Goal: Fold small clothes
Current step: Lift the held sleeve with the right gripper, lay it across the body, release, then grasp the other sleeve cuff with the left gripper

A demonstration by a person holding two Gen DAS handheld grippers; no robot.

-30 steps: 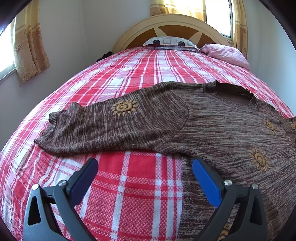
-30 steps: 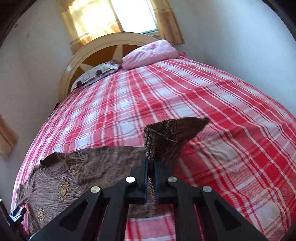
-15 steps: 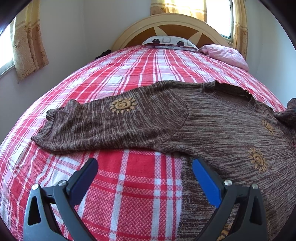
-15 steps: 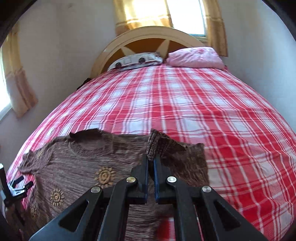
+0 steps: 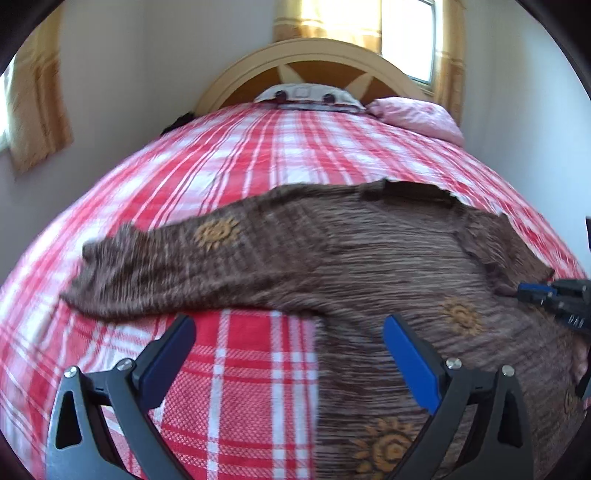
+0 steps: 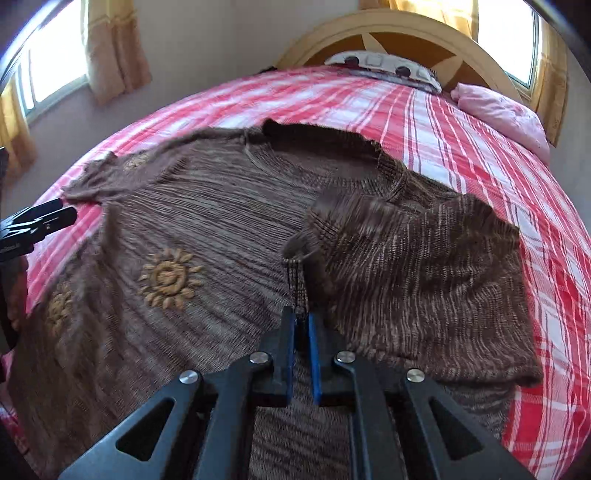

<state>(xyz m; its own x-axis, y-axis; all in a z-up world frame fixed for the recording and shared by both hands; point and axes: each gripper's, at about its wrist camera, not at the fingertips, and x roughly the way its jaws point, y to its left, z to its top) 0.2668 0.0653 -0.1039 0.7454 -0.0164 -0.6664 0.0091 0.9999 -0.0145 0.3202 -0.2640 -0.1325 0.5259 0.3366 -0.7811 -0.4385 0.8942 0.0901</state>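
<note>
Brown knit sweater lies flat on the red plaid bed, neck toward the headboard. 1 second ago my right claw held the right sleeve up off the bed, out to the side; now that sleeve is folded over the sweater's body. The cuff sits between the jaws, which are opening, blue pads with a narrow gap and the knit strip hanging slack in it. The left sleeve stretches out flat to the left, same as before. My left claw is wide open, holding nothing, hovering over the sweater's side edge and bare bedspread; it has lifted slightly since the earlier frame.

Hard to make out: both views are motion-blurred. The sweater's hem is cut off at the bottom of both views. In the left view only the tip of my right claw shows at the right edge. A patterned pillow and a pink pillow lie by the headboard.
</note>
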